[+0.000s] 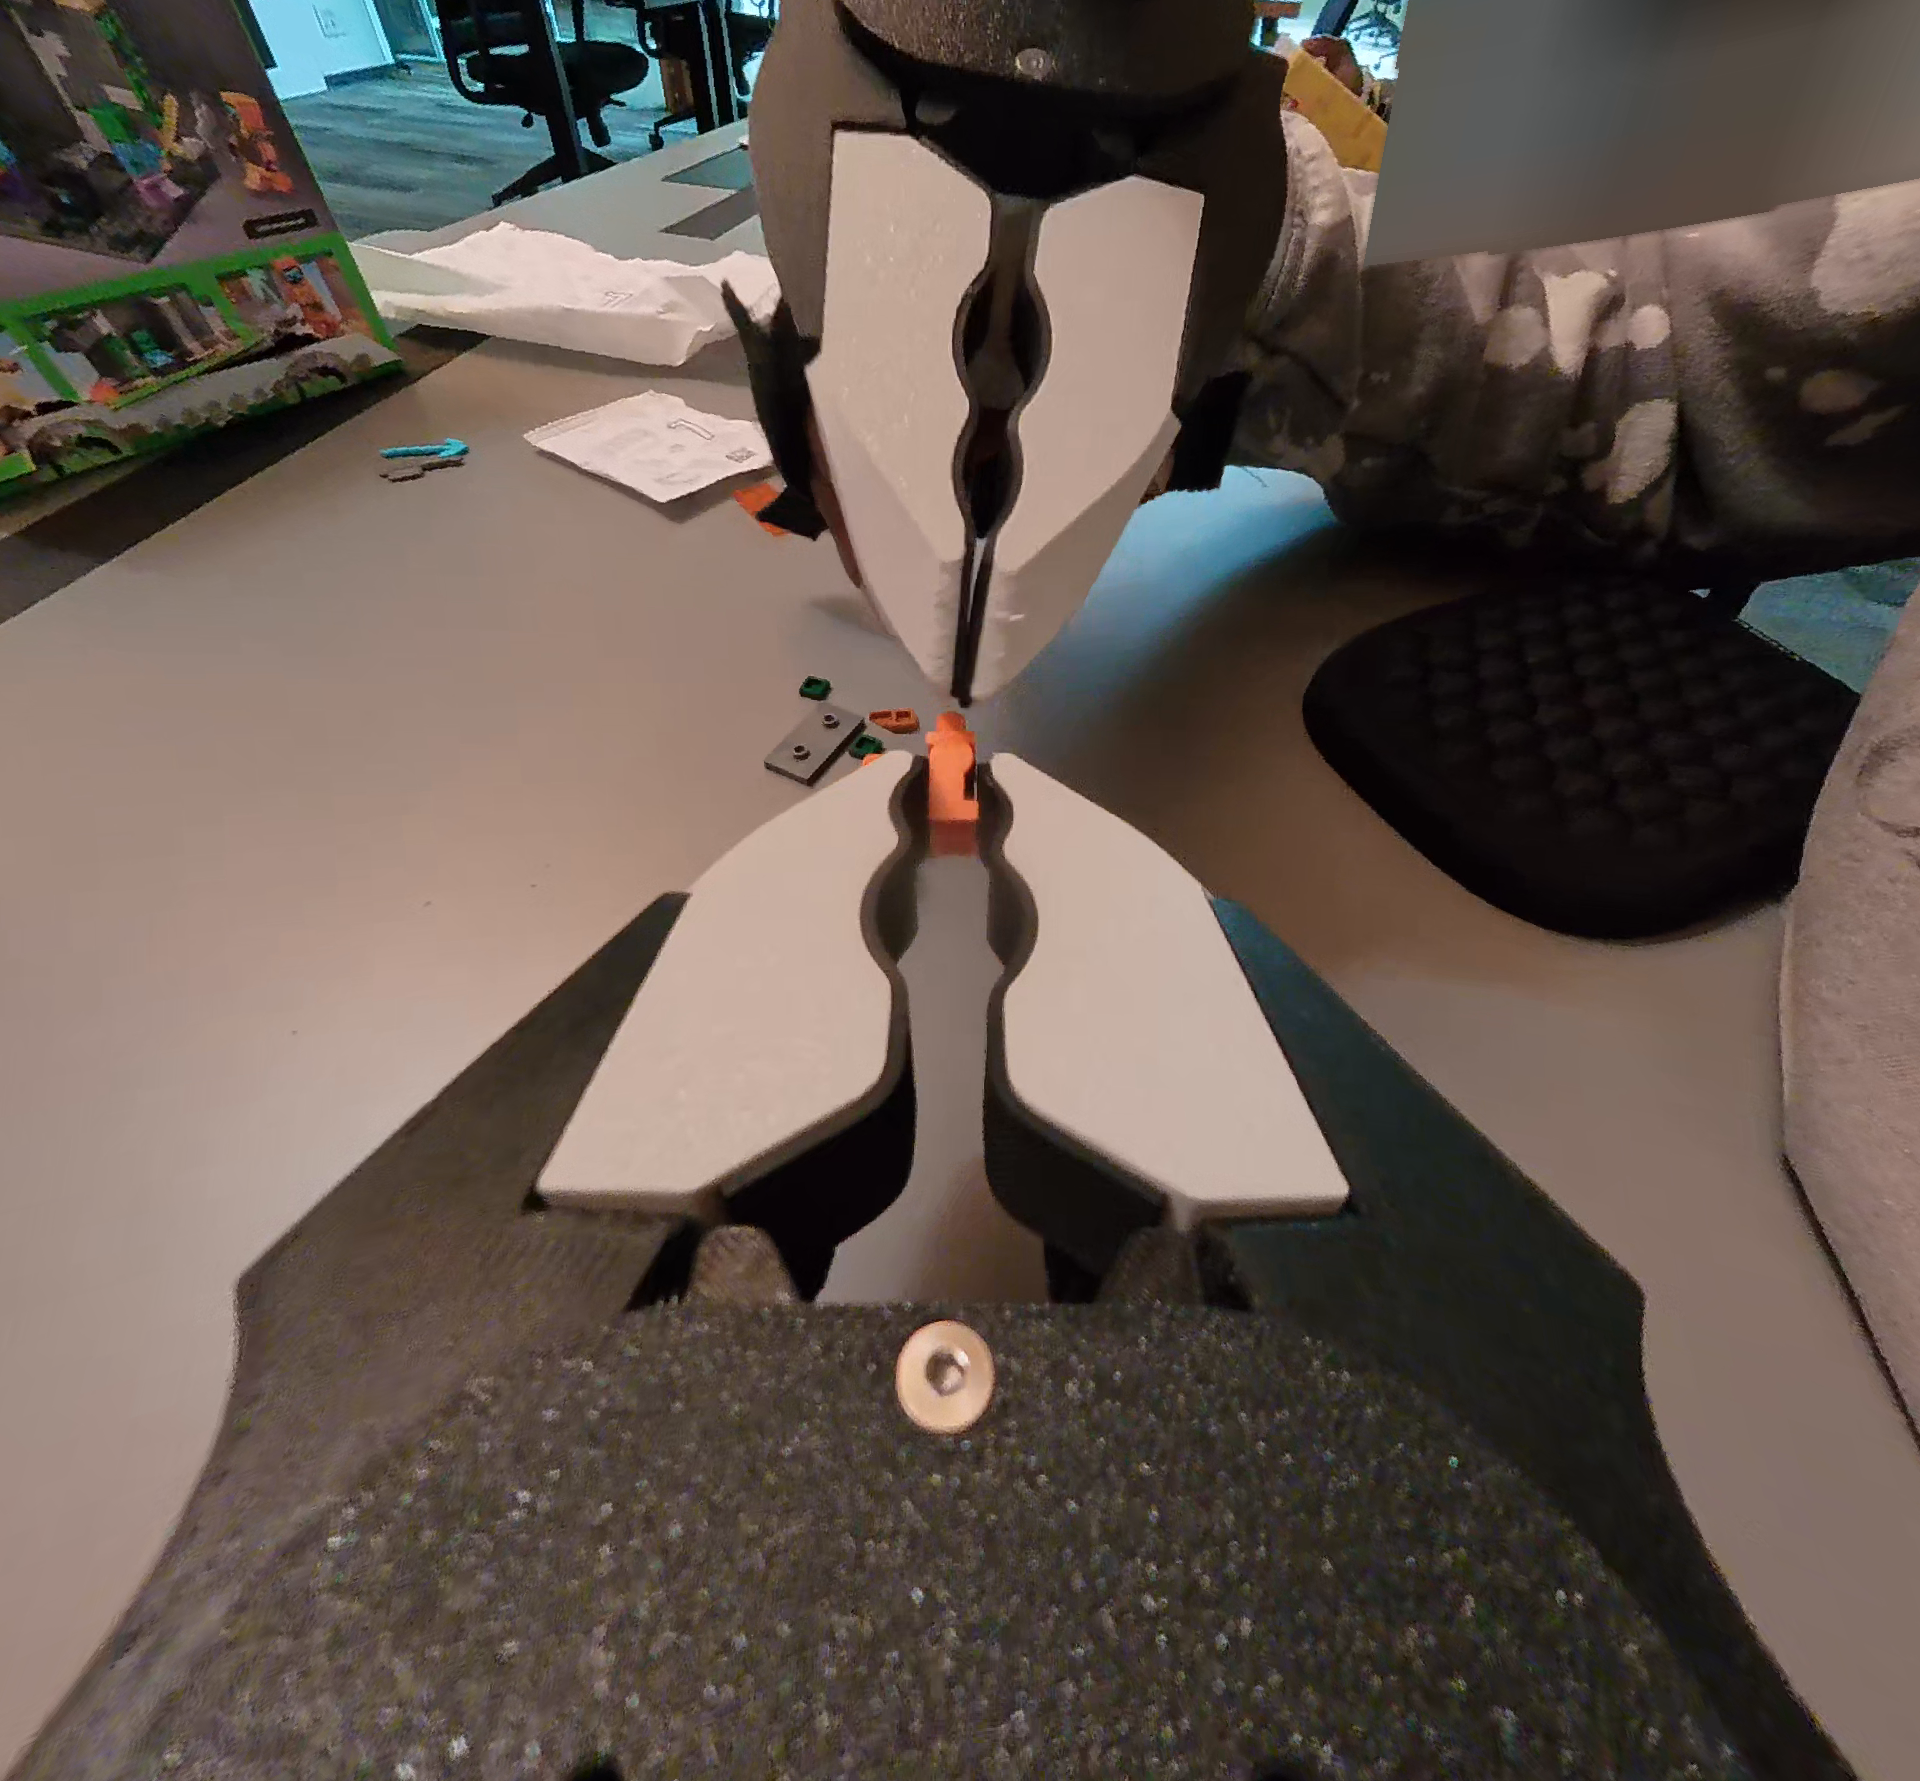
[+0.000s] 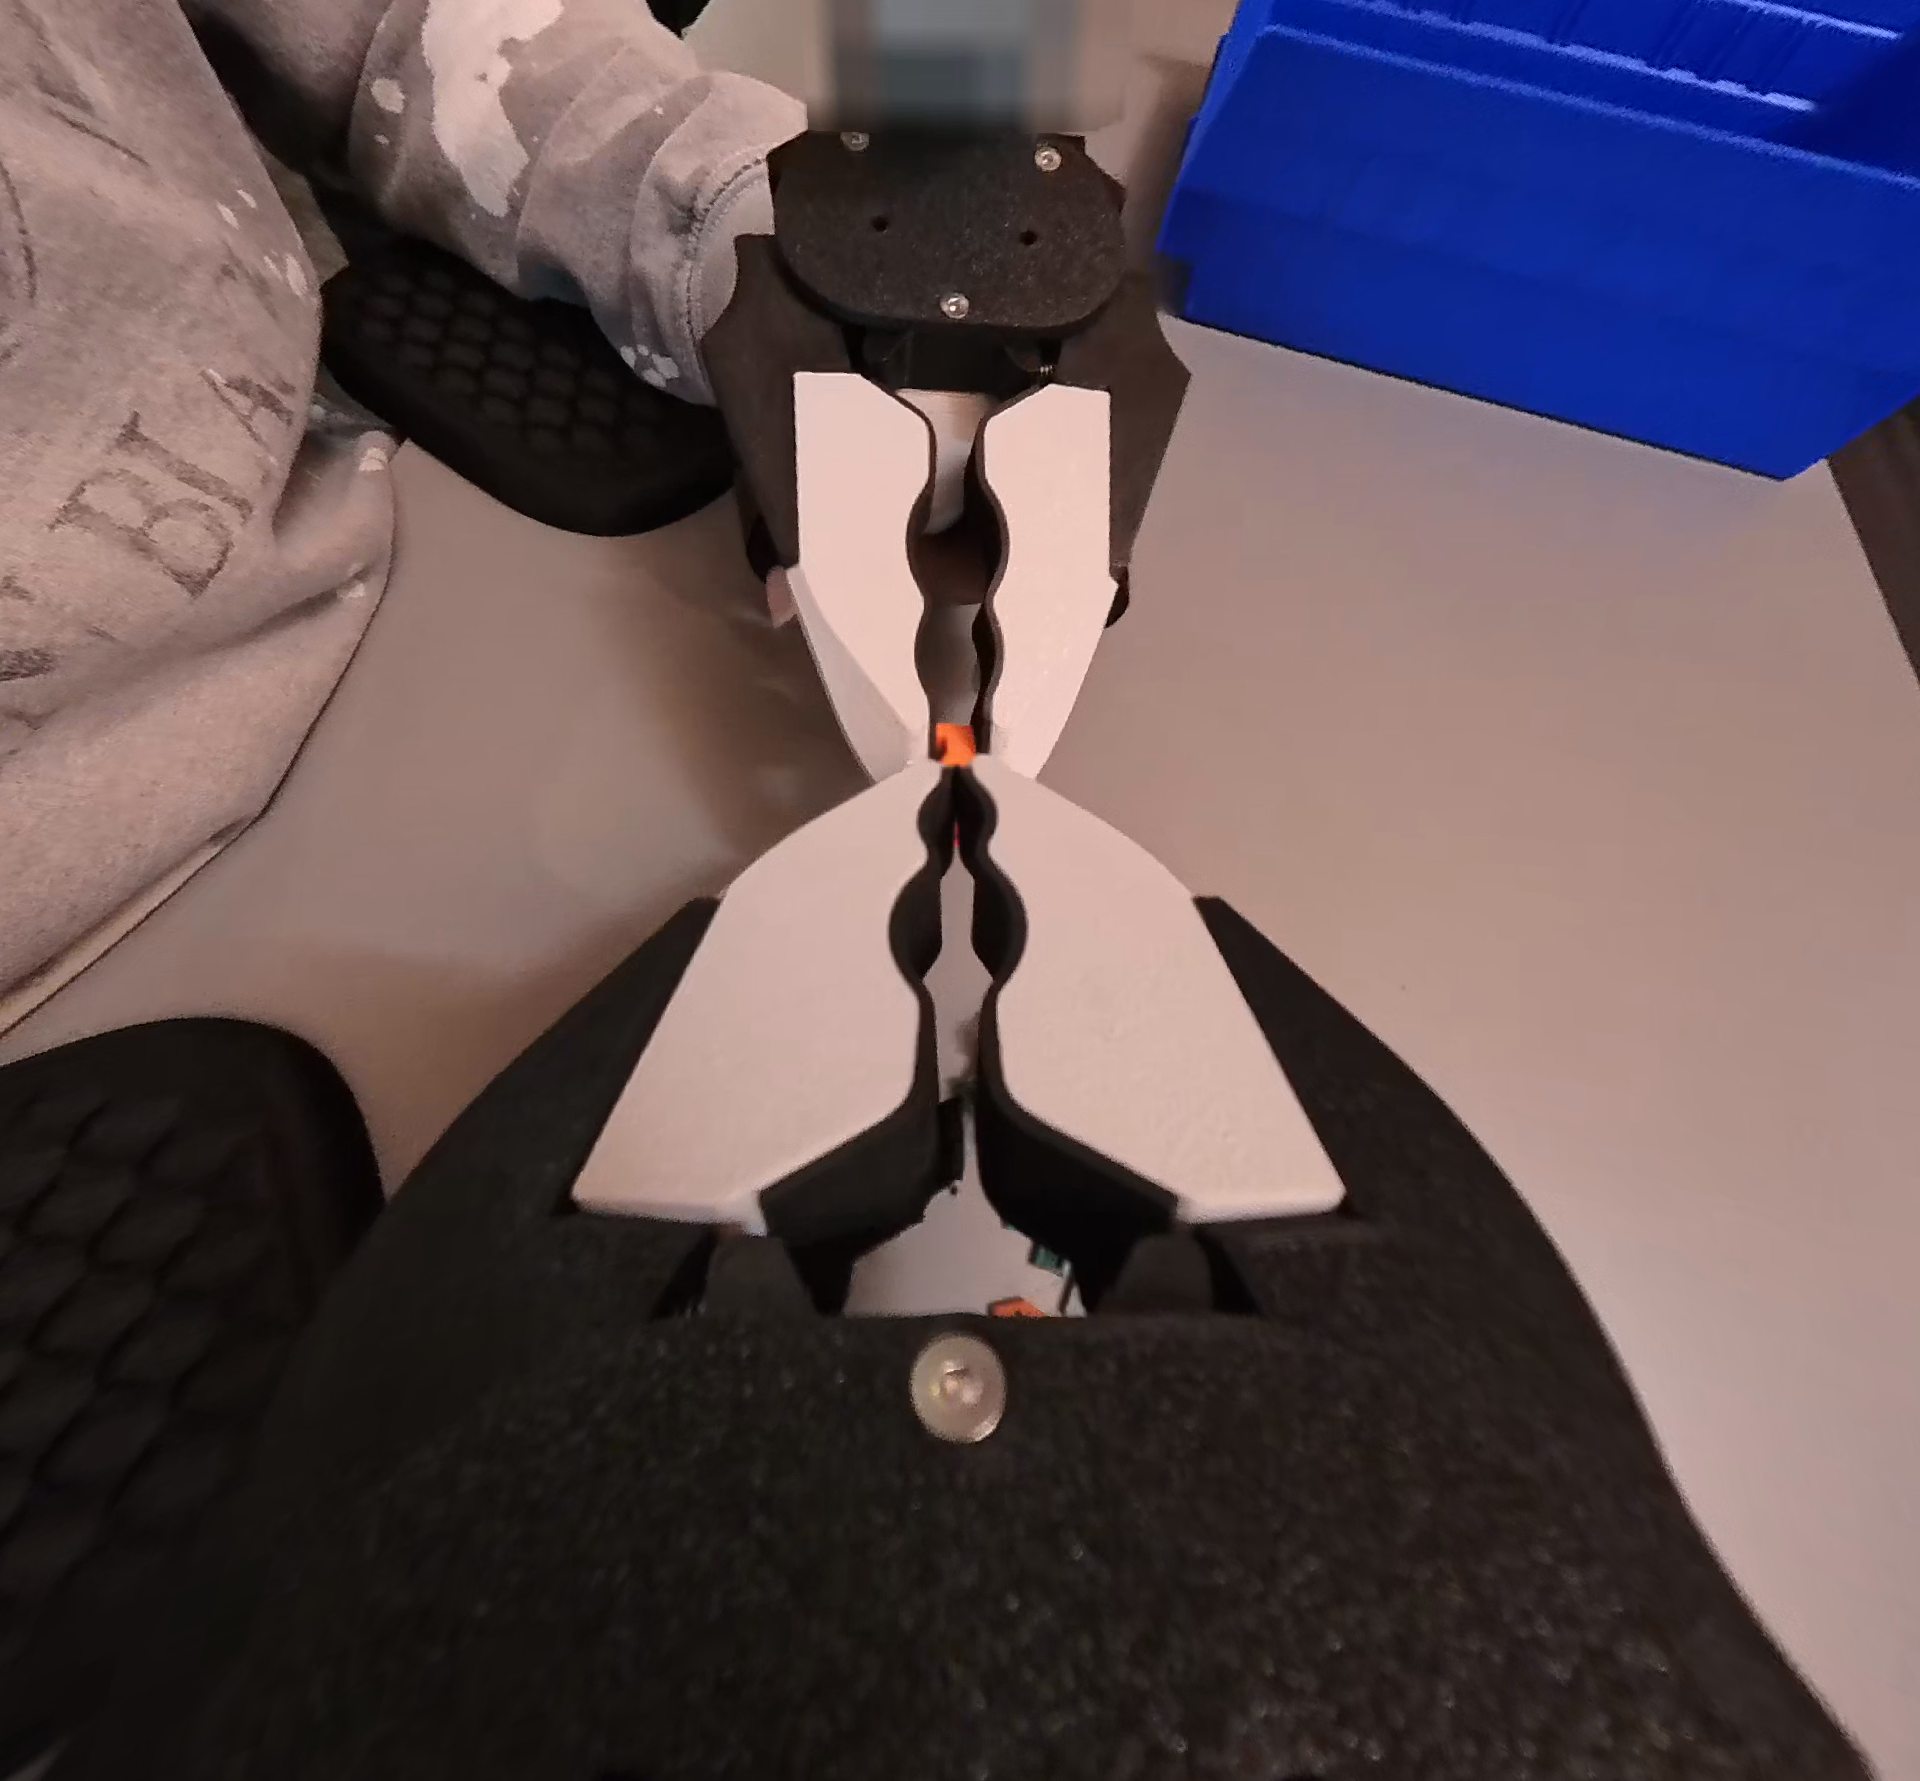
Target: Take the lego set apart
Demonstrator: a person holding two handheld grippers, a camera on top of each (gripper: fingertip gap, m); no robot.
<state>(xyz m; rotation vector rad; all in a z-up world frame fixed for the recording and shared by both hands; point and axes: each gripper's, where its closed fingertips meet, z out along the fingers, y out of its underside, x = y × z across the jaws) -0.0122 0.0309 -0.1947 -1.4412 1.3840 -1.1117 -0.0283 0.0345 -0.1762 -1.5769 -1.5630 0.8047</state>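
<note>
My left gripper point(image 1: 948, 781) is shut on a small orange lego piece point(image 1: 951, 796) and holds it upright just above the grey table point(image 1: 416, 848). My right gripper point(image 1: 961, 692) comes in from the opposite side with its jaws closed, tips touching the piece's top stud. In the right wrist view my right gripper point(image 2: 951, 775) meets the left gripper point(image 2: 956, 739) tip to tip, with only a bit of the orange piece point(image 2: 951, 744) showing between them. I cannot tell whether the right tips pinch it.
Loose bits lie just left of the tips: a dark grey plate point(image 1: 816, 744), green pieces point(image 1: 816, 689) and an orange piece point(image 1: 894, 719). Farther left are a blue tool piece point(image 1: 426, 451), a paper leaflet point(image 1: 655, 453) and the set's box point(image 1: 156, 204). Black mesh pad point(image 1: 1579, 744) right; blue bin point(image 2: 1558, 173). Both grippers' tips are close together, under 4 cm apart.
</note>
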